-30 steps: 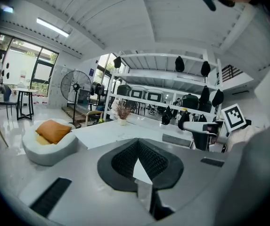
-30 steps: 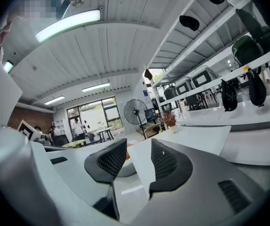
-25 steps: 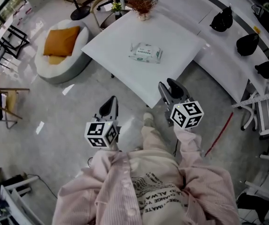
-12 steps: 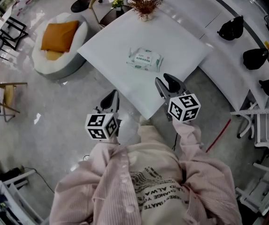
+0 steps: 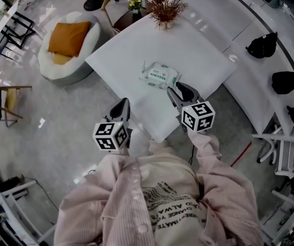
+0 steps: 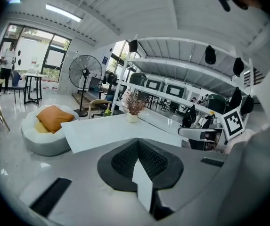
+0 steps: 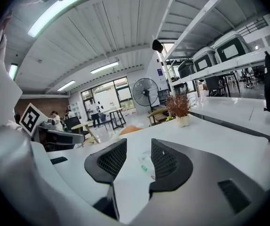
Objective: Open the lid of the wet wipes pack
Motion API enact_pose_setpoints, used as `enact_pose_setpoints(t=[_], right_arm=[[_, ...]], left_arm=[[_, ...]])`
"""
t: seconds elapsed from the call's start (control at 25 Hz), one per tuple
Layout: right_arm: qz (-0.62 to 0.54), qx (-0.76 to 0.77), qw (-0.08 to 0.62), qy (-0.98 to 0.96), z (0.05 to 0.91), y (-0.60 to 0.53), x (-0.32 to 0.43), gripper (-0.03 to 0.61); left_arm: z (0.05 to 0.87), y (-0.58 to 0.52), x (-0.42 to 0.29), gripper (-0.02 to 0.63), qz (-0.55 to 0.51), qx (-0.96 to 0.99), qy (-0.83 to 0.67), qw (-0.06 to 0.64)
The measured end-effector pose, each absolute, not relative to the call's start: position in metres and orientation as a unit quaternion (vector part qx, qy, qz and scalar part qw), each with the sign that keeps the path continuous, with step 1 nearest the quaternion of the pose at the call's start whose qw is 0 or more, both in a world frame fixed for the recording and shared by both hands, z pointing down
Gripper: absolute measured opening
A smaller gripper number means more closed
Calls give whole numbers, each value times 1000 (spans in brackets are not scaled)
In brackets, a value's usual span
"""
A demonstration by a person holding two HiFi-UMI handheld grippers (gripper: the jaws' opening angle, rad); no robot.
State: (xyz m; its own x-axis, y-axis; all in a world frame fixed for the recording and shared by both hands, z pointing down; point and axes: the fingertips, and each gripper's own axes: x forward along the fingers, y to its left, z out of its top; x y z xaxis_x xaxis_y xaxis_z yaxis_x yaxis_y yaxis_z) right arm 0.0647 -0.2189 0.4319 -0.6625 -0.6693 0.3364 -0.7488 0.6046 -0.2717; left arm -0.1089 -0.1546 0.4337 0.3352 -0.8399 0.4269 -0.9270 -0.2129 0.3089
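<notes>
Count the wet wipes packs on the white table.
1. The wet wipes pack lies flat near the middle of the white table, just ahead of the right gripper. Nothing seems to hide another.

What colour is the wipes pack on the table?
White with a green printed label on top; the head view shows the wet wipes pack best.

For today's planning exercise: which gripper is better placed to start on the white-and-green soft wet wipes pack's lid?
Right. The right gripper is open and close to the white-and-green soft wet wipes pack, which lines up between its jaws. The left gripper is shut and farther back, beside the white table's edge.
</notes>
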Motion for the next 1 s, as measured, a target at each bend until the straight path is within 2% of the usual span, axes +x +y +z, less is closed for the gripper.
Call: enact_pose_setpoints(t=[1.0], right_arm=[[130,312,243,-909,529,-296,20,146]], left_arm=[[528,-240,-93,0,138,763,-539,327]])
